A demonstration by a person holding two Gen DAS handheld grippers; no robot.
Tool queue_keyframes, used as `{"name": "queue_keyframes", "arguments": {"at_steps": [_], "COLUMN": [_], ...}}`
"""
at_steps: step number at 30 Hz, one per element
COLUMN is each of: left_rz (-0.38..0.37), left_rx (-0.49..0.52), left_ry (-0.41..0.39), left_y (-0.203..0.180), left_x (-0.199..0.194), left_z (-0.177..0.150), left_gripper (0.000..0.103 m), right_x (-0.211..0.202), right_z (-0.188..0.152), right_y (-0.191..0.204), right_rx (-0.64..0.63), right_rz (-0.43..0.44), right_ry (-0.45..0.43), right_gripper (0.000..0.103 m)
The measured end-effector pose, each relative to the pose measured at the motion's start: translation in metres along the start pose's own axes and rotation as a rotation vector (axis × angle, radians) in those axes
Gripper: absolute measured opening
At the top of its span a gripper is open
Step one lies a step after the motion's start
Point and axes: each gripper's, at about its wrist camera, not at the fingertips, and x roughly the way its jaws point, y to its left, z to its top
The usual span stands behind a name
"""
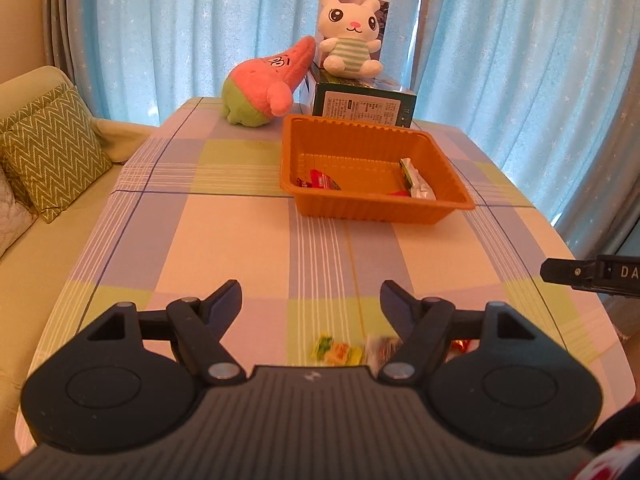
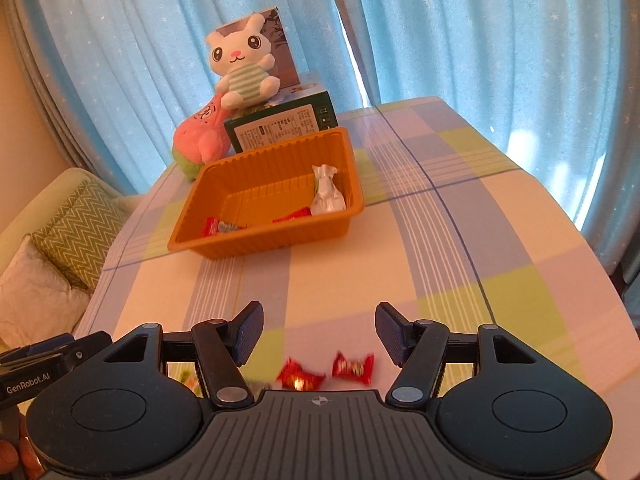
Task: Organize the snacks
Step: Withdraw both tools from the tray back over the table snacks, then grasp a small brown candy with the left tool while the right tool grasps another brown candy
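Left gripper fingers spread over bare checked tablecloth, green-yellow candies just below it, orange tray ahead holding three wrapped snacks, right gripper fingers spread and empty above two red candies

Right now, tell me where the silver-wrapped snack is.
In both wrist views the silver-wrapped snack lies inside the orange tray, against its right-hand wall, with red candies toward the tray's left.
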Motion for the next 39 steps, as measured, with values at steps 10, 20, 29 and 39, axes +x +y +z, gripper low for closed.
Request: {"name": "queue_keyframes", "arguments": {"at_steps": [10, 20, 29, 39], "left_rz": [-0.016, -0.04, -0.045, -0.046], "left_rx": [0.004, 0.014, 0.019, 0.025], "left_ry": [-0.022, 0.06, 0.105, 0.136], "left_y": [0.0, -0.008, -0.011, -0.008], "left_x": [-0.046, -0.057, -0.054, -0.041], "left_z": [-0.034, -0.058, -0.067, -0.071], "left_gripper": [0.074, 0.078, 0.079, 0.082], "right_x": [-0.044, -0.061, -0.057, -0.045], "right_z": [-0.043, -0.067, -0.077, -0.08], "right_y": [0.011, 0.008, 0.009, 0.009], "right_rx": [-0.045, -0.054, -0.056, -0.062], "right_rz": [-0.022, -0.031, -0.028, -0.028], "right_ry": [-0.001, 0.012, 0.034, 0.047], "right_gripper": [0.062, 0.062, 0.062, 0.062]}}
